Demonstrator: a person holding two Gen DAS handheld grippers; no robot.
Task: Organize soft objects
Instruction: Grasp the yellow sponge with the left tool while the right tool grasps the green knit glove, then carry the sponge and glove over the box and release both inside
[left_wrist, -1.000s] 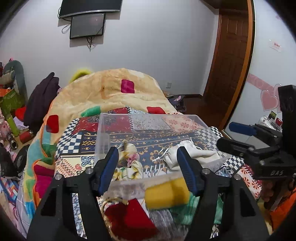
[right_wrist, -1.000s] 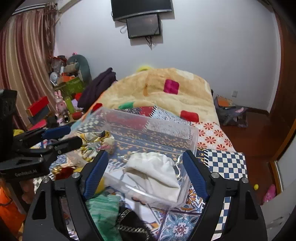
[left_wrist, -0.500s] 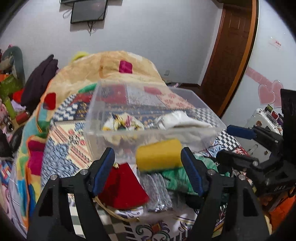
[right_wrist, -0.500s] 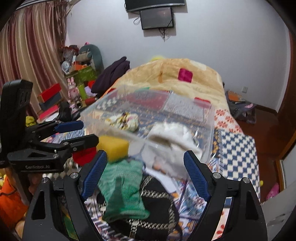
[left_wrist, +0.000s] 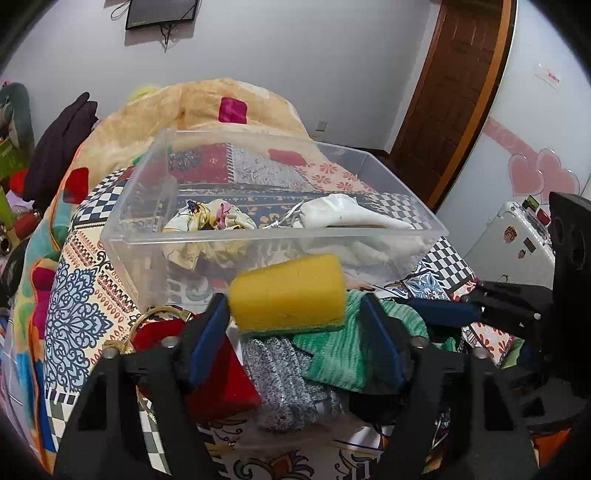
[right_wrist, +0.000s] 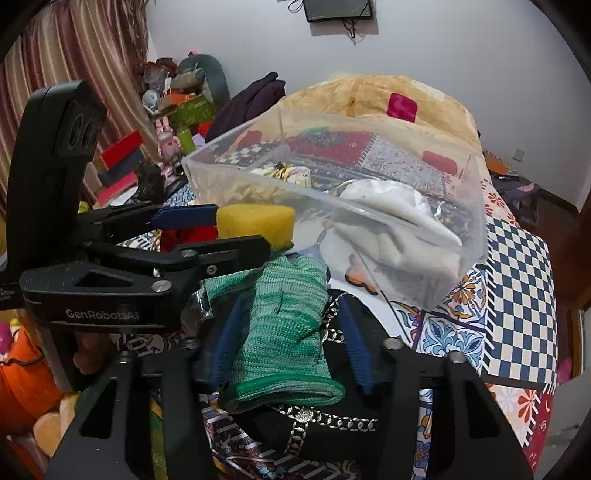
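bin: clear plastic bin (left_wrist: 136, 236) on the patterned bedspread (left_wrist: 74, 314), floral cloth (left_wrist: 210, 218) and white cloth (left_wrist: 347, 214) inside

green knit cloth: green knit cloth (right_wrist: 284, 325) lies between the right gripper (right_wrist: 284, 336) fingers, spread wide

sponge: yellow sponge (left_wrist: 288, 291) sits between the left gripper (left_wrist: 295, 339) fingers, open, just in front of the bin

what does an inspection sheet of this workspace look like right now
surface: bed under a patterned patchwork cover.
job's things: clear bin holding a floral cloth and a white cloth; yellow sponge, green glove, grey knit and red pouch lie in front of it.
clutter: black chain bag under the glove; toys and boxes by the curtain.
grippers: left gripper open around the sponge, near finger touching; right gripper open astride the glove.
cables: wires hang under the wall screen.
surroundings: wooden door, heart stickers, striped curtain.
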